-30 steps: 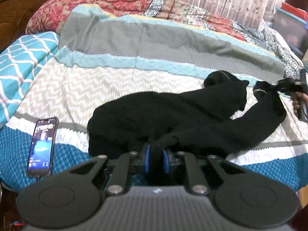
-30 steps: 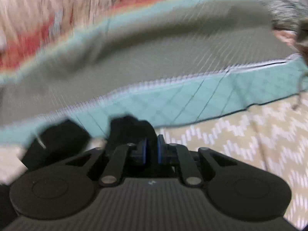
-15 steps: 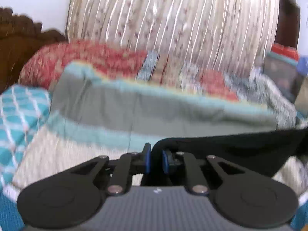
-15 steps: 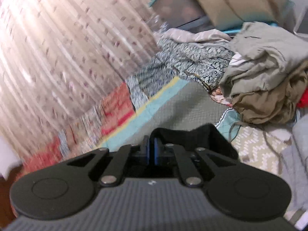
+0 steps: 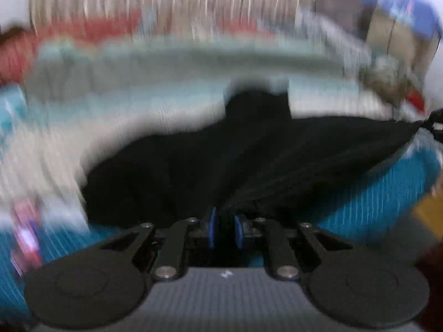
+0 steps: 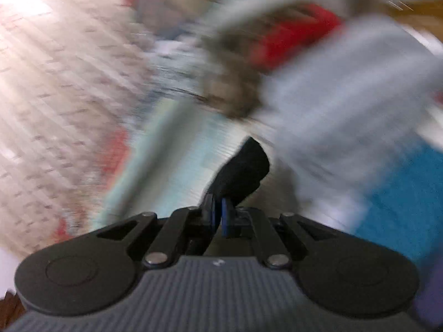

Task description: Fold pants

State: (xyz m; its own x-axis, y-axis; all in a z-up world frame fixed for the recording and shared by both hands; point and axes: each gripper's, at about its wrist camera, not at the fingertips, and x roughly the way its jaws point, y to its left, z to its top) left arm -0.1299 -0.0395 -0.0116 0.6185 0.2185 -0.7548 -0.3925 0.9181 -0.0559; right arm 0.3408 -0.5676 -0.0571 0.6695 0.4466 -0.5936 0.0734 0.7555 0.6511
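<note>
Stretching pants (image 5: 249, 160) between both claws

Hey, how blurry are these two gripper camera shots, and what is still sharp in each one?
Left wrist view: heavy motion smear over the bedding; the left gripper and the black pants it pinches stay readable. Right wrist view: background streaked throughout; only the right gripper and its pinched fabric are crisp.

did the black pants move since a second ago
Yes. In the left wrist view the black pants lay bunched on the bedspread a second ago; now they stretch rightward across it from the left gripper, both views blurred by motion.
</note>
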